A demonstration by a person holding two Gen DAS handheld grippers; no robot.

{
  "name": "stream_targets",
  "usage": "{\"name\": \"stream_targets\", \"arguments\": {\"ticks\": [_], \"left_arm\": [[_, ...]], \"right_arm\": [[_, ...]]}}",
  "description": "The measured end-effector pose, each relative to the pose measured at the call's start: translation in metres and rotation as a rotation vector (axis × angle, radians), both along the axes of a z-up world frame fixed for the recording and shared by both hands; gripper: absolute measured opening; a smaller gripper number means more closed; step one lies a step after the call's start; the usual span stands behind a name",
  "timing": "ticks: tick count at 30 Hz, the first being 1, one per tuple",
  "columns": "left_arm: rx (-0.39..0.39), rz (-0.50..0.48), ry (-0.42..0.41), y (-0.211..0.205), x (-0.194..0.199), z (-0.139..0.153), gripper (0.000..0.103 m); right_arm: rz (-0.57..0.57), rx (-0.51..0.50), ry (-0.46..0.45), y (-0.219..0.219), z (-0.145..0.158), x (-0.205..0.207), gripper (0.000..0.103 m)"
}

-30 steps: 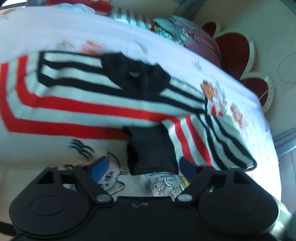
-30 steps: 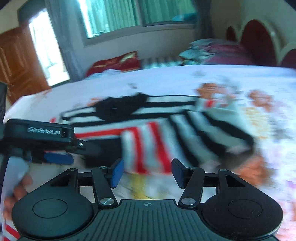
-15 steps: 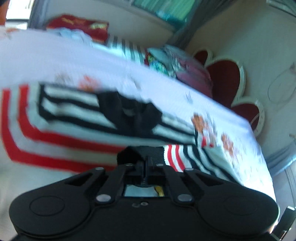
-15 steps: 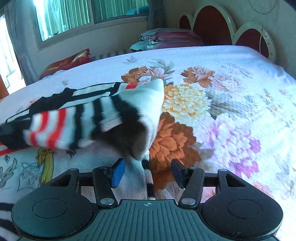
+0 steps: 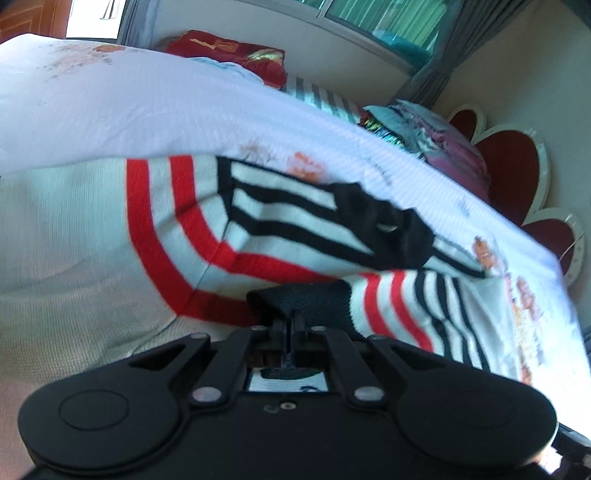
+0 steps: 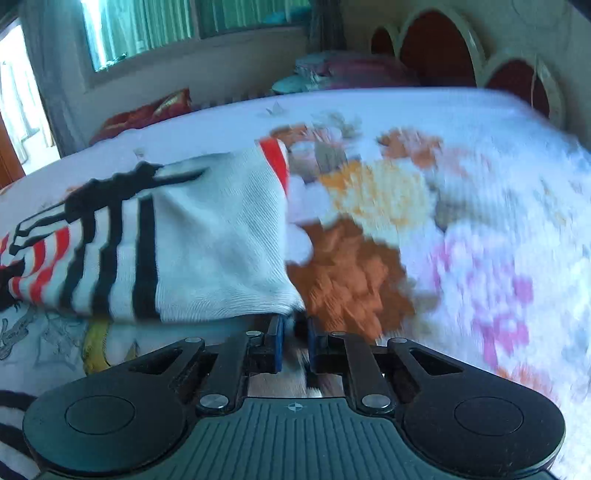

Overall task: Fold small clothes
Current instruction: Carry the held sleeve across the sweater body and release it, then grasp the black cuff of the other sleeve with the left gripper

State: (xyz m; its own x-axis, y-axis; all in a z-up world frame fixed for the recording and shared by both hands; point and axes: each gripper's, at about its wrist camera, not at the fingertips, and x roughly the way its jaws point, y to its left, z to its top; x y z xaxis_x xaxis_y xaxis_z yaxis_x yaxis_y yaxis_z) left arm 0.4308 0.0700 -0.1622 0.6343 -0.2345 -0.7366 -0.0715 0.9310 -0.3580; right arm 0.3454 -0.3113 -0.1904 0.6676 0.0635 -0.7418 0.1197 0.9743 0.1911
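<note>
Striped knit top (image 5: 258,229) lies spread on the floral bed (image 6: 480,206), its black cuff pinched in the shut left gripper (image 5: 293,325) while the right gripper (image 6: 294,345), just closing, nips the white sleeve's edge, likely for folding inward.

Ahead of me lay a floral bedsheet (image 6: 461,206). Beyond it I saw a red pillow (image 5: 229,51), stacked bedding (image 5: 439,136), a scalloped red headboard (image 6: 436,48) and green-curtained windows (image 6: 147,26).
</note>
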Motion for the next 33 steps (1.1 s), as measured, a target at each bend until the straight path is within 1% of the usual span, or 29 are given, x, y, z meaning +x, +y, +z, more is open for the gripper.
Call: {"name": "stream_targets", "arguments": {"ticks": [3,4,5,6,7,8,9,10,11,12,15,18,21,23,24,25,26,27,29,30,31,33], "left_arm": [[0.053,-0.028,0.0,-0.005,0.002,0.0,0.001],[0.068,-0.041,0.003,-0.004,-0.002,-0.003,0.005],[0.076,-0.033,-0.005,-0.002,-0.006,0.0,0.01],[0.08,-0.016,-0.016,-0.002,-0.009,0.003,0.022],[0.08,0.005,-0.031,0.0,-0.013,0.006,0.031],[0.075,0.021,-0.053,0.002,-0.018,0.012,0.037],[0.077,0.035,-0.073,0.003,-0.021,0.018,0.051],[0.081,0.043,-0.088,0.003,-0.024,0.022,0.057],[0.082,0.039,-0.102,0.003,-0.024,0.026,0.057],[0.08,0.019,-0.112,0.0,-0.023,0.03,0.057],[0.072,-0.039,-0.124,-0.013,-0.016,0.036,0.057],[0.07,-0.084,-0.109,-0.031,-0.002,0.029,0.059],[0.123,-0.115,-0.087,-0.05,0.01,0.014,0.059],[0.153,-0.118,-0.047,-0.054,0.013,-0.001,0.057],[0.157,-0.118,-0.024,-0.053,0.015,-0.008,0.055],[0.165,-0.122,-0.02,-0.053,0.016,-0.014,0.055],[0.181,-0.124,-0.038,-0.053,0.015,-0.016,0.055],[0.195,-0.128,-0.041,-0.054,0.015,-0.018,0.055],[0.207,-0.129,-0.037,-0.056,0.015,-0.017,0.055],[0.201,-0.126,-0.035,-0.056,0.016,-0.017,0.055],[0.192,-0.123,-0.035,-0.054,0.015,-0.017,0.055],[0.173,-0.113,-0.035,-0.052,0.014,-0.013,0.056]], "right_arm": [[0.018,0.012,0.004,-0.007,0.008,-0.006,0.013],[0.018,0.028,-0.001,-0.011,0.012,-0.009,0.013],[0.011,0.041,-0.012,-0.016,0.017,-0.013,0.013],[0.006,0.056,-0.029,-0.02,0.022,-0.015,0.013],[0.004,0.069,-0.045,-0.023,0.027,-0.015,0.014],[0.001,0.08,-0.056,-0.027,0.031,-0.011,0.016],[-0.006,0.091,-0.067,-0.029,0.035,-0.005,0.022],[-0.014,0.098,-0.078,-0.032,0.038,0.002,0.027],[-0.018,0.103,-0.081,-0.034,0.038,0.012,0.039],[-0.019,0.108,-0.081,-0.036,0.039,0.022,0.047],[-0.01,0.142,-0.062,-0.036,0.031,0.06,0.047],[-0.02,0.179,-0.031,-0.036,0.021,0.097,0.047],[-0.04,0.222,-0.011,-0.037,0.013,0.129,0.047],[-0.066,0.246,0.008,-0.039,0.008,0.146,0.047],[-0.069,0.249,0.016,-0.04,0.006,0.153,0.041],[-0.065,0.243,0.018,-0.039,0.005,0.158,0.031],[-0.055,0.234,0.023,-0.037,0.005,0.162,0.014],[-0.049,0.193,0.022,-0.034,0.005,0.164,0.013],[-0.045,0.057,0.011,-0.028,0.0,0.164,0.013],[-0.065,0.047,0.002,-0.032,-0.002,0.164,0.013],[-0.076,0.067,0.003,-0.036,-0.003,0.164,0.013],[-0.057,0.035,0.002,-0.031,0.001,0.161,0.013]]}}
